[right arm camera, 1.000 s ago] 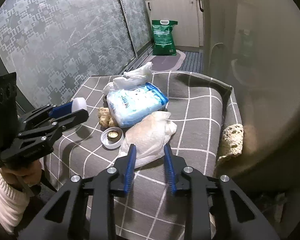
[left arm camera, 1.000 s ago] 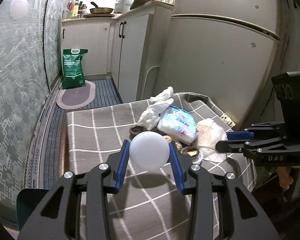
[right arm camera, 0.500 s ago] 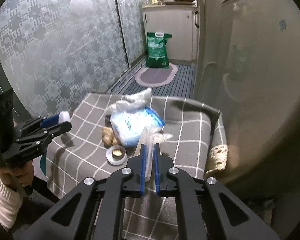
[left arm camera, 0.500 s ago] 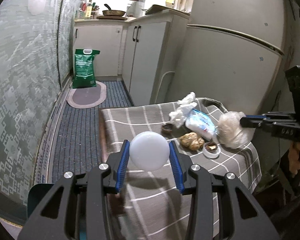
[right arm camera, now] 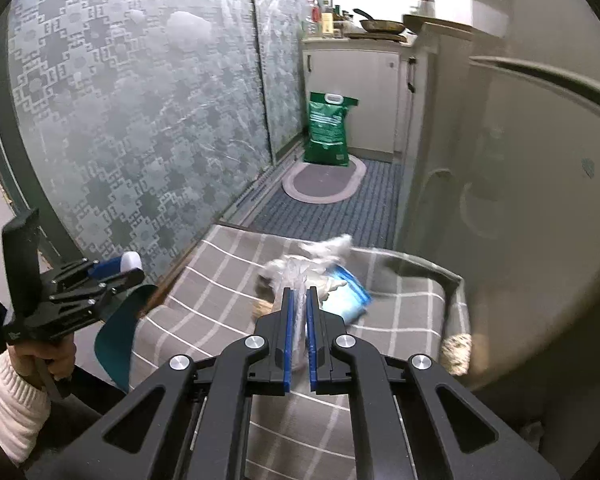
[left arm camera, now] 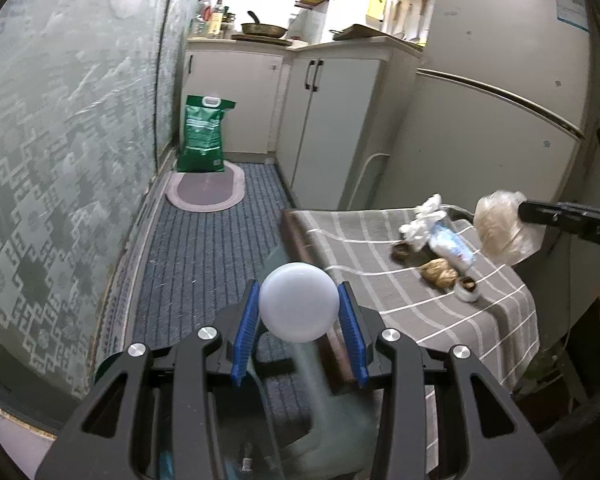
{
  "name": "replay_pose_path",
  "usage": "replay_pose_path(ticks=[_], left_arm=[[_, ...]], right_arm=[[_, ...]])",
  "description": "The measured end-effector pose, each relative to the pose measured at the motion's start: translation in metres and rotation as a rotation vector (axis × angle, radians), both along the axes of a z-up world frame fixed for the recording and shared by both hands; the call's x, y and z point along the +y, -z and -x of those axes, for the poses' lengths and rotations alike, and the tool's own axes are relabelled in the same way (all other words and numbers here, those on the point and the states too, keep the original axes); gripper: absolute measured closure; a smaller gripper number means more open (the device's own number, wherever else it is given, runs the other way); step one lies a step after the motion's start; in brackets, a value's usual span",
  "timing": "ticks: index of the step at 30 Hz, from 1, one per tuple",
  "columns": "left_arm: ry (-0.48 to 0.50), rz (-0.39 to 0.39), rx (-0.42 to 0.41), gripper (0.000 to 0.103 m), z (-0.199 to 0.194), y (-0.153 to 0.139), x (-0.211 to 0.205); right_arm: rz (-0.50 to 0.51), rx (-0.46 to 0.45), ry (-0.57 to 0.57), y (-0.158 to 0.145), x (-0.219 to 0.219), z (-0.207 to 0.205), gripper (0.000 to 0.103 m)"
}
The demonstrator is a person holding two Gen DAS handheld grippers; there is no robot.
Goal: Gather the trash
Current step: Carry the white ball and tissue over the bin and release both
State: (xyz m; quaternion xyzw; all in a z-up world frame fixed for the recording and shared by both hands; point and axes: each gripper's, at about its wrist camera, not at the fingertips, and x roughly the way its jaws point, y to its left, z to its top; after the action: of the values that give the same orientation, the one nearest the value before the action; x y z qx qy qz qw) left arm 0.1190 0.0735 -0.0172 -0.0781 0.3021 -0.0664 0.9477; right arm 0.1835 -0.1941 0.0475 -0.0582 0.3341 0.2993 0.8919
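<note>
My left gripper [left arm camera: 298, 292] is shut on a white round lid [left arm camera: 298, 312] and holds it left of the table, above a teal bin [left arm camera: 332, 432] that shows blurred beneath it. In the right wrist view the same gripper [right arm camera: 128, 270] sits over the bin [right arm camera: 116, 332]. My right gripper [right arm camera: 299, 296] is shut on a clear plastic bag [right arm camera: 296, 276] with brownish contents, lifted off the checked tablecloth [right arm camera: 220, 280]. The bag [left arm camera: 500, 228] hangs from the right gripper [left arm camera: 540, 212]. A blue-and-white packet [left arm camera: 448, 240], crumpled white wrap [left arm camera: 424, 216], a brown lump [left arm camera: 440, 274] and a small cap [left arm camera: 466, 288] lie on the cloth.
A fridge [left arm camera: 492, 120] stands close behind the table, with white cabinets [left arm camera: 324, 120] beyond it. A patterned glass door [left arm camera: 60, 160] lines the left side. On the striped floor sit a green sack [left arm camera: 202, 138] and an oval mat [left arm camera: 206, 190]. A rough pale lump [right arm camera: 456, 348] rests at the table's right edge.
The left gripper carried the white lid leftwards off the table to above the teal bin. The right gripper closed on the plastic bag and raised it off the cloth.
</note>
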Motion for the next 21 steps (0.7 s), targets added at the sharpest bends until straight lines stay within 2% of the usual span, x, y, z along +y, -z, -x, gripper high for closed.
replay_pose_path(ticks=[8, 21], left_arm=[[-0.047, -0.022, 0.053, 0.061, 0.012, 0.021, 0.032], [-0.068, -0.048, 0.203, 0.061, 0.028, 0.071, 0.068]], right_arm=[[-0.01, -0.016, -0.091, -0.01, 0.047, 0.01, 0.097], [0.027, 0.004, -0.245, -0.004, 0.132, 0.026, 0.097]])
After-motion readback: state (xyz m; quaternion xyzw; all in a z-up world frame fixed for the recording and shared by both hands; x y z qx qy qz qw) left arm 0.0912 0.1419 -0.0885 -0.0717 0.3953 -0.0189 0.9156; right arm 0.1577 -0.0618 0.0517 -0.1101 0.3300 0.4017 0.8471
